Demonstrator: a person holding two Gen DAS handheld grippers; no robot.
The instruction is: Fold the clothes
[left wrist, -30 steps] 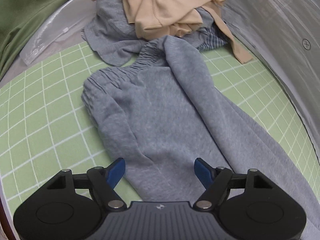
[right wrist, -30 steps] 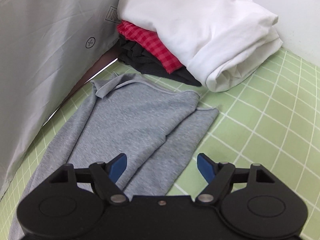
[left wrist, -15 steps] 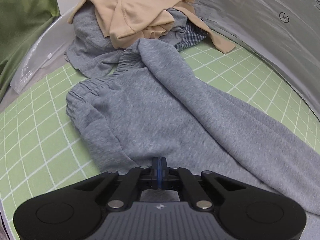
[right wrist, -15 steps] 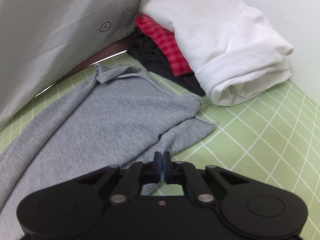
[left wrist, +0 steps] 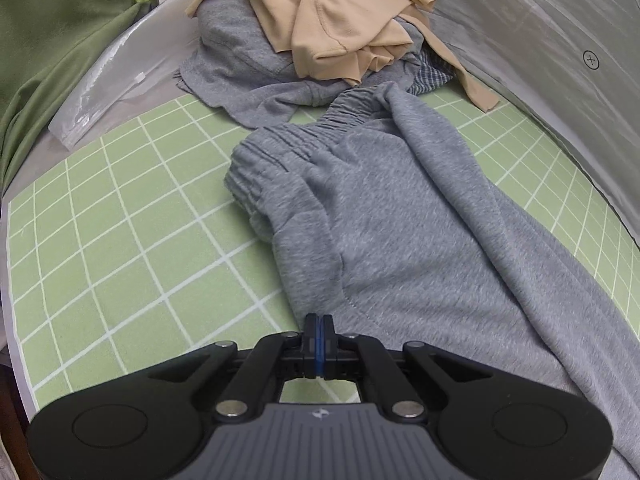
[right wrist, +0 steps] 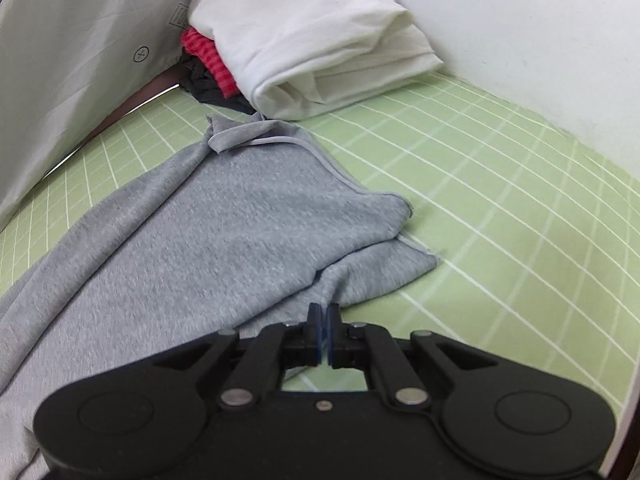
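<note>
Two tongs are both clamped on one pair of grey pants point(left wrist: 392, 232) lying on the green grid mat point(left wrist: 120, 240): the left tongs point(left wrist: 319, 338) pinch its near edge below the waistband, the right tongs point(right wrist: 322, 330) pinch fabric near the leg hems. Lengthwise the pants run from the gathered waistband, by a pile point(left wrist: 320, 32) of grey and beige clothes, toward three folded garments point(right wrist: 304, 48), white over red over black.

Green gridded mat point(left wrist: 120, 240) on a table.
Clear plastic bag point(left wrist: 100, 96) at its far-left edge; grey sheet point(left wrist: 560, 40) behind.
</note>
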